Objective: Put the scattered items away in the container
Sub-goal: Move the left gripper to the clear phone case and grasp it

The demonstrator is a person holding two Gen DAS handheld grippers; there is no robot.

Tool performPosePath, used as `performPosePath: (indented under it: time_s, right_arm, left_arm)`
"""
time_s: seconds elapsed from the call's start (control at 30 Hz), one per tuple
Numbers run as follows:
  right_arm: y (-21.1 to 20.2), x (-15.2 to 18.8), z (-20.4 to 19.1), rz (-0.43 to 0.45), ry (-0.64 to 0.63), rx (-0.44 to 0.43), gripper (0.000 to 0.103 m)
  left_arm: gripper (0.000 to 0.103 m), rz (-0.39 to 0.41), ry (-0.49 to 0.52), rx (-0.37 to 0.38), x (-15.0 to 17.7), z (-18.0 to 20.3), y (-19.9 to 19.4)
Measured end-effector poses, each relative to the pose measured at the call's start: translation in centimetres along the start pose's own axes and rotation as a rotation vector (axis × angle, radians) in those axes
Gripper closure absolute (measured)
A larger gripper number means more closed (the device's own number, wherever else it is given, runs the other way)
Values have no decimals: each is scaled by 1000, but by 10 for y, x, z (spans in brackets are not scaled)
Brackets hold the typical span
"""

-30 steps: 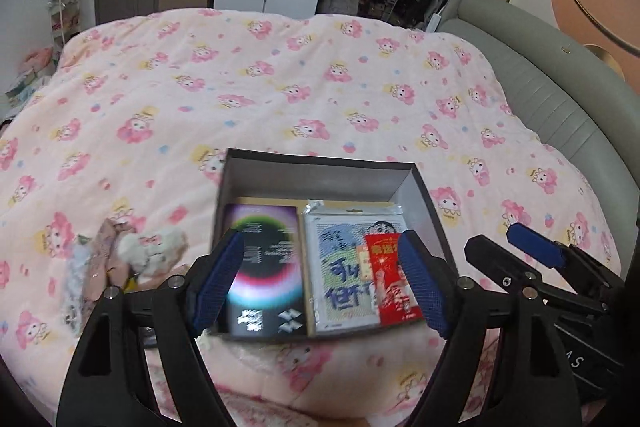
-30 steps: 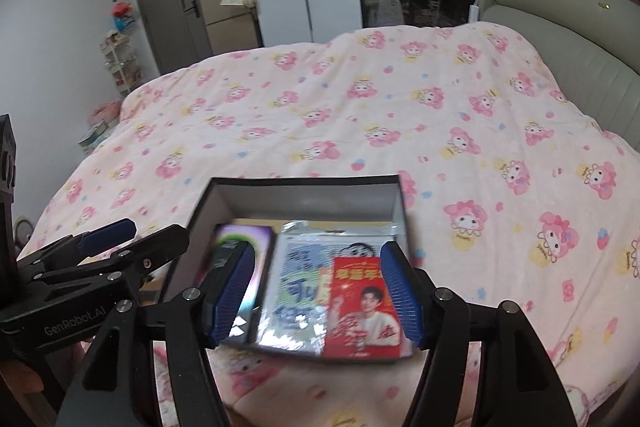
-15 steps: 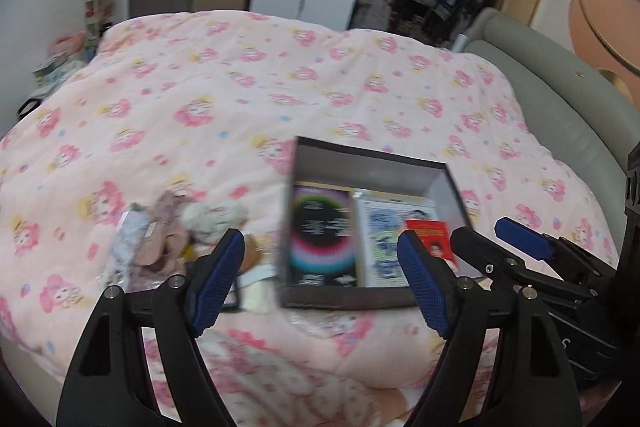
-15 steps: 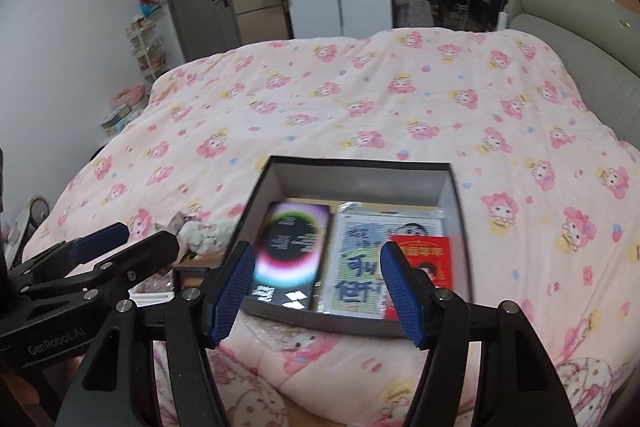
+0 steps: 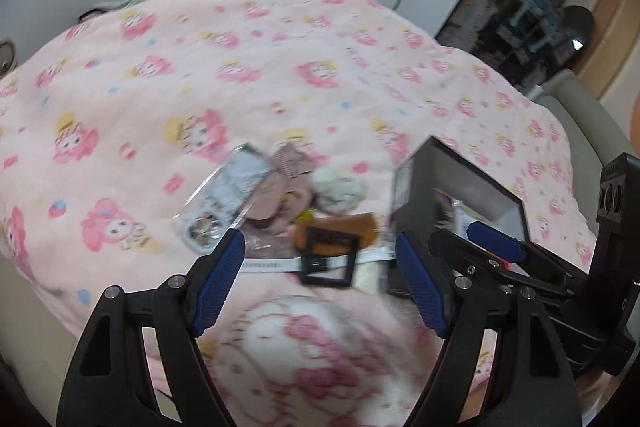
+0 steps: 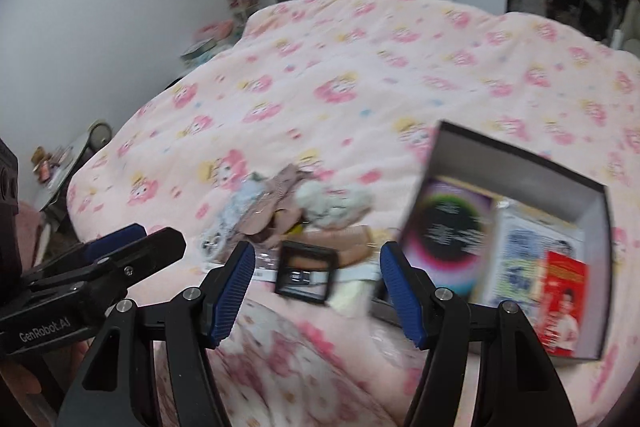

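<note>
Both views have swung away from the open box and onto the pile of loose items beside it. A second ago the dark cardboard box [image 6: 520,163] sat squarely between each pair of fingers; now it lies at the right edge of both frames, in the right wrist view running from centre right to lower right. Inside it lie a dark card with a rainbow ring [image 6: 448,227], a blue-printed packet [image 6: 520,259] and a red packet [image 6: 564,303].

The left gripper [image 5: 318,273] now frames the pile at the centre of its view: a black square frame [image 5: 328,261] over a brown flat piece [image 5: 340,227], a clear blister pack [image 5: 224,203] to the upper left, a pinkish fabric item [image 5: 280,195] and a pale plush lump [image 5: 338,187] above. Its jaws stand wide and hold nothing. The right gripper [image 6: 316,277] is likewise wide open and empty, with the same black frame between its fingers but untouched; it shows at the right of the left wrist view.

Motion blur smears the quilt [image 5: 280,67] and the smaller items. The shift suggests that the box holds three items already and the next pick will come from this pile, most likely the black frame or something next to it.
</note>
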State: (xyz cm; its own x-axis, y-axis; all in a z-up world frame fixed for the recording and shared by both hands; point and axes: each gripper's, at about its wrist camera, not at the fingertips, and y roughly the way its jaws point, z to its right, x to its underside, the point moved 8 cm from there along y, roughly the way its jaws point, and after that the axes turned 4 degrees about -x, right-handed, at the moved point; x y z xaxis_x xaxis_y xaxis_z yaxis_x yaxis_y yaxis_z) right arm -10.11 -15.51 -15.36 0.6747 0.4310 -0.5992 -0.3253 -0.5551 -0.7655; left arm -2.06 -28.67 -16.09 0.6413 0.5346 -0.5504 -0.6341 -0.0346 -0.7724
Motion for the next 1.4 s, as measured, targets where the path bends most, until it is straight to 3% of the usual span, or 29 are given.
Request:
performPosePath:
  time_s: [0.3,0.47,0.67,0.73,0.97,1.23,1.33,1.4]
  right_arm:
    - [62,-9,-36,-83,-102,-42,41]
    - [100,-8,-33,-158,-80,-51,43]
    - [124,-24,-30,-162,-104,-34,45]
    - [134,-34,-31,-160,-111,-34,45]
    - [185,-45,-44,-190,-173,-49,46]
    - [227,-53,-48,-234,-230,-22,46]
    - [244,-50,-44,-277,-223,-13,46]
    - [251,-43,-44,-316,-198,-59,47]
  left_arm:
    - [26,-38,-129,-12,4,-60,31]
    - [30,-92,-217,-33,13,-95,61]
    - [39,-157,-349,-13,25,-133,93]
    - [43,-183,-367,8,27,-137,106]
    - [43,-228,-431,55,26,-138,132]
    - [46,-252,-428,-15,30,-146,156]
    - [48,-246,-422,-5,24,-143,157]
    - [48,-254,-438,15,21,-143,155]
